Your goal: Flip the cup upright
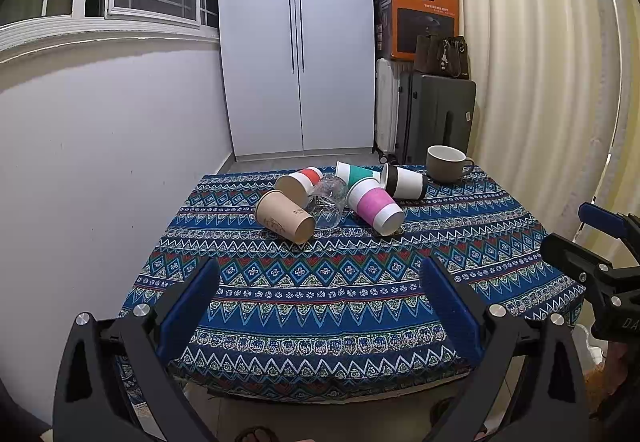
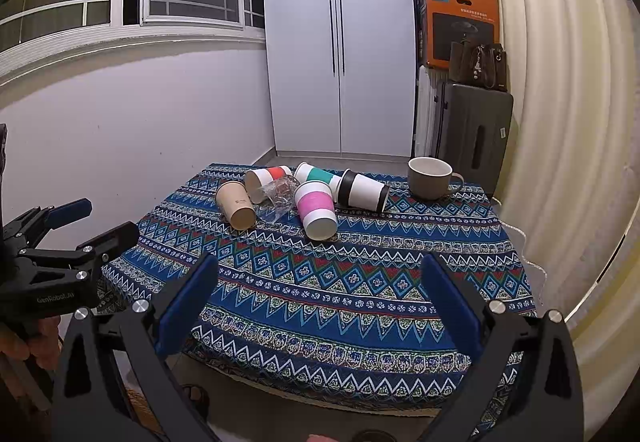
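Several paper cups lie on their sides in a cluster at the far middle of the table: a brown one (image 1: 285,217) (image 2: 236,204), a red-banded one (image 1: 298,182) (image 2: 266,178), a green-banded one (image 1: 356,173) (image 2: 318,175), a pink-banded one (image 1: 375,206) (image 2: 316,209), a black-banded one (image 1: 404,182) (image 2: 363,191), and a clear plastic cup (image 1: 330,200) (image 2: 278,198). My left gripper (image 1: 320,282) is open and empty above the table's near edge. My right gripper (image 2: 320,280) is open and empty, also at the near edge.
A grey mug (image 1: 446,163) (image 2: 430,178) stands upright at the far right corner. The patterned blue tablecloth (image 1: 320,302) covers the table. A white wall is on the left, a curtain on the right, a wardrobe and suitcases behind.
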`<state>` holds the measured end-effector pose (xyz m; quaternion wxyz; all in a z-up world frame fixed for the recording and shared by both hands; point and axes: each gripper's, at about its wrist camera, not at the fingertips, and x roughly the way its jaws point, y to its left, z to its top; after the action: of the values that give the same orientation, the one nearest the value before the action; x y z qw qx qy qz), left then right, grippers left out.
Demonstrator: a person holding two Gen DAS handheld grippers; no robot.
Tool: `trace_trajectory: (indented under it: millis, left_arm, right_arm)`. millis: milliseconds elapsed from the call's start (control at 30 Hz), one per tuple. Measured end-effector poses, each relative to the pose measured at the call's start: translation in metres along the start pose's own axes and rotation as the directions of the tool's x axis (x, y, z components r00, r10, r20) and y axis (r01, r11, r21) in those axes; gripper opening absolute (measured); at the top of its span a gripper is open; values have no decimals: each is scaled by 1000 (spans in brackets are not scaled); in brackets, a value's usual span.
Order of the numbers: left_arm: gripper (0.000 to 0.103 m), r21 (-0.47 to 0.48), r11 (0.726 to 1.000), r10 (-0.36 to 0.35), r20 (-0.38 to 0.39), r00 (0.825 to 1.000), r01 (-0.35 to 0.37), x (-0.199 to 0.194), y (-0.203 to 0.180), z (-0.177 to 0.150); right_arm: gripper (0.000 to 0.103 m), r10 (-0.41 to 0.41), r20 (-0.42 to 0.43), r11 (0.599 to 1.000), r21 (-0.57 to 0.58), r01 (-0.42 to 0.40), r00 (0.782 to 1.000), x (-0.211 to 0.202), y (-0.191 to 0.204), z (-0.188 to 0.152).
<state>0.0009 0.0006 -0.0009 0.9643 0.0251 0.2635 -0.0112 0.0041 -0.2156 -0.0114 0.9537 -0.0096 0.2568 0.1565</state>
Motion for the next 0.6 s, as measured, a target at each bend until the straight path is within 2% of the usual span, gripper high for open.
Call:
trace_trajectory:
  millis: [600]
  left_arm:
    - [97,5,1000,0,0,1000,0,0,-2,-2]
  right_arm:
    - [100,5,-3,1000,-6,-5,1000,1,2,-2]
